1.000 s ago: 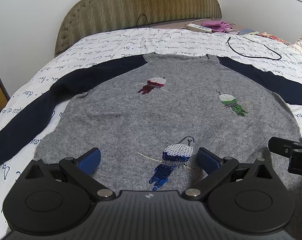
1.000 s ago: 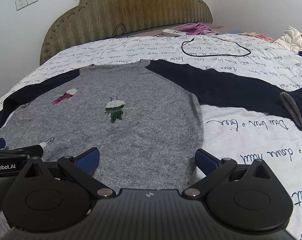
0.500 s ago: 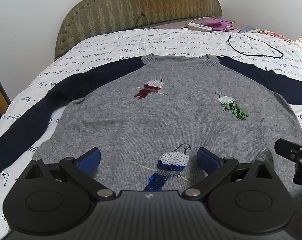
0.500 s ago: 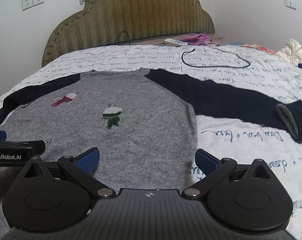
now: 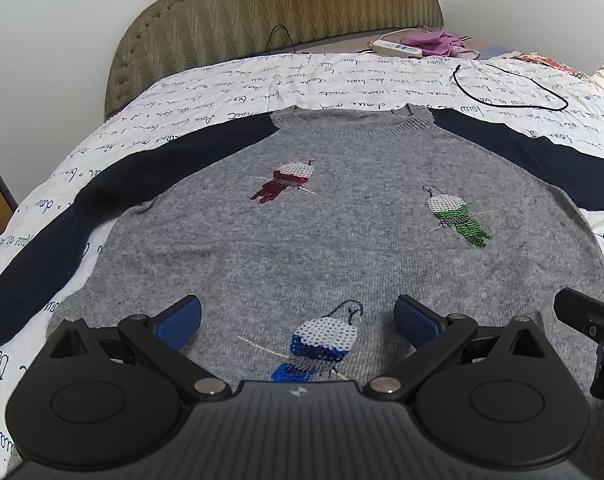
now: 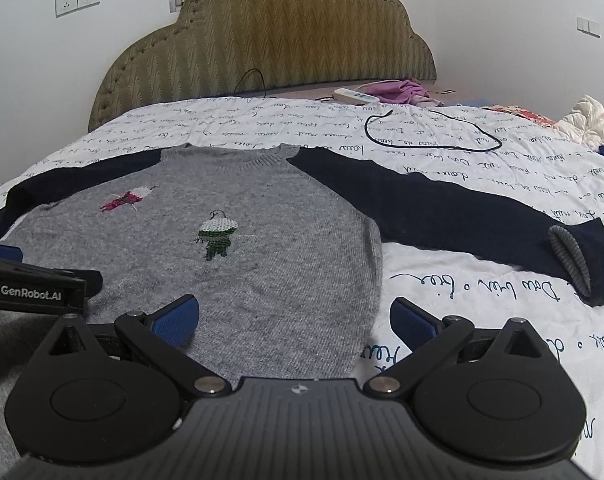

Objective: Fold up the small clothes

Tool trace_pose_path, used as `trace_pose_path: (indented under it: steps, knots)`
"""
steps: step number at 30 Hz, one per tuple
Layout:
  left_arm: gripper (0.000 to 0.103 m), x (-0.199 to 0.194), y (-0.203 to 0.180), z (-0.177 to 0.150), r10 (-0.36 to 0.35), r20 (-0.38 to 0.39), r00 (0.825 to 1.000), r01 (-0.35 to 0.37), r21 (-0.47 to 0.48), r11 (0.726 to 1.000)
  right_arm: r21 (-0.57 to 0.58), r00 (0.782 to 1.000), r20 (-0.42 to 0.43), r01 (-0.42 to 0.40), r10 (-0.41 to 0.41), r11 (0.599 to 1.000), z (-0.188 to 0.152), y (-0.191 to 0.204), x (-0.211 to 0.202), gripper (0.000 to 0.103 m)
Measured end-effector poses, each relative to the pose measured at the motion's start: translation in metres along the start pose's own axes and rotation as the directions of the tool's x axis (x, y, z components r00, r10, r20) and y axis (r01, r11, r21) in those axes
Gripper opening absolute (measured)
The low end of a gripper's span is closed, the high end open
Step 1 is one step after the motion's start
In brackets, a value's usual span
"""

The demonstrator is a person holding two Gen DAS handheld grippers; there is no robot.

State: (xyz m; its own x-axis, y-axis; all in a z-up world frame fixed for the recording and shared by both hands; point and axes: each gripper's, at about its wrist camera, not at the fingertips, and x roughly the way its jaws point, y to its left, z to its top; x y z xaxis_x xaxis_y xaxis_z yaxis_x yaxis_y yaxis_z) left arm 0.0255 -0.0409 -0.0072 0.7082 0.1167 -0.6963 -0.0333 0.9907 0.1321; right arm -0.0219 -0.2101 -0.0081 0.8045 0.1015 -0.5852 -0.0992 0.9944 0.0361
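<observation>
Clearly the sweater (image 5: 321,240) lies flat and face up on the bed (image 5: 262,76), collar far, hem nearest, both navy sleeves spread sideways, so its long axis runs left to right. The left gripper (image 5: 298,316) hovers over the hem's middle, fingers spread wide with nothing between them; the right gripper (image 6: 294,316) straddles the sweater's right edge, fingers likewise apart and empty. The right sleeve (image 6: 461,212) lies ahead and to the right of that gripper, so the right hand is nearer it. Only the right view shows its grey cuff (image 6: 569,256); the left view shows the left sleeve (image 5: 114,200), whose cuff is probably out of frame.
</observation>
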Motion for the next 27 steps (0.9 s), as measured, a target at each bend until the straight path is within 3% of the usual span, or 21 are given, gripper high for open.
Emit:
trace_pose_path:
  steps: [6,10,22,27]
  knots:
    - [0.103,0.004,-0.007,0.000,0.004,-0.002,1.000,-0.004,0.017,1.000,-0.013,1.000,0.005,-0.025,0.025,1.000,-0.001,-0.002,0.000,0.103]
    - [0.103,0.007,-0.010,0.001,0.005,-0.006,1.000,-0.005,0.026,1.000,-0.043,1.000,0.000,0.020,-0.020,0.999,-0.002,-0.001,0.002,0.103]
    - [0.103,0.010,-0.017,0.002,0.008,0.005,1.000,-0.008,0.043,0.999,-0.027,0.999,0.007,0.048,-0.048,0.998,-0.005,-0.014,0.005,0.103]
    - [0.103,0.006,-0.020,0.002,-0.024,0.035,0.999,0.022,0.046,0.999,-0.038,0.997,0.029,0.072,-0.071,0.997,-0.009,-0.022,0.002,0.097]
